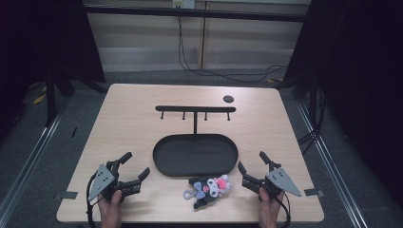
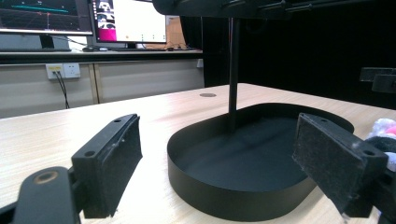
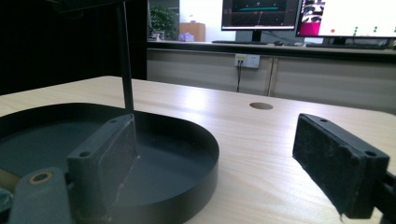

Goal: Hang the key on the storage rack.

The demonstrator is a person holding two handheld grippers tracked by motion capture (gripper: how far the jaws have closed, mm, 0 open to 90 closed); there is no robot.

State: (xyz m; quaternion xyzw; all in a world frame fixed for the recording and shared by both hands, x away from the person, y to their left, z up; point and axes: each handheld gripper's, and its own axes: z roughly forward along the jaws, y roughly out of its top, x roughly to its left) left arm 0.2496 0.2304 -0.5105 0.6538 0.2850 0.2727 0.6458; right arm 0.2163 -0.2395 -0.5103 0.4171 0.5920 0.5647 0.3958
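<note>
A black oval tray (image 1: 161, 159) (image 2: 233, 205) (image 3: 205, 154) lies mid-table, with a thin post rising from its back rim to a hook bar (image 1: 195, 109). In front of the tray lies a small plush keychain (image 1: 207, 186), black, white and pink; its edge shows at the far right of the left gripper view (image 2: 384, 133). My left gripper (image 1: 134, 164) (image 2: 217, 165) rests low at the tray's left front, open, nothing between its pads. At the tray's right front my right gripper (image 1: 252, 160) (image 3: 215, 168) sits open and empty too, just right of the plush.
A round dark hole (image 1: 228, 99) (image 3: 261, 106) marks the table's back right. The table's front edge runs just behind both hands. Monitors, a counter and wall sockets stand beyond the table; cables hang at the back wall.
</note>
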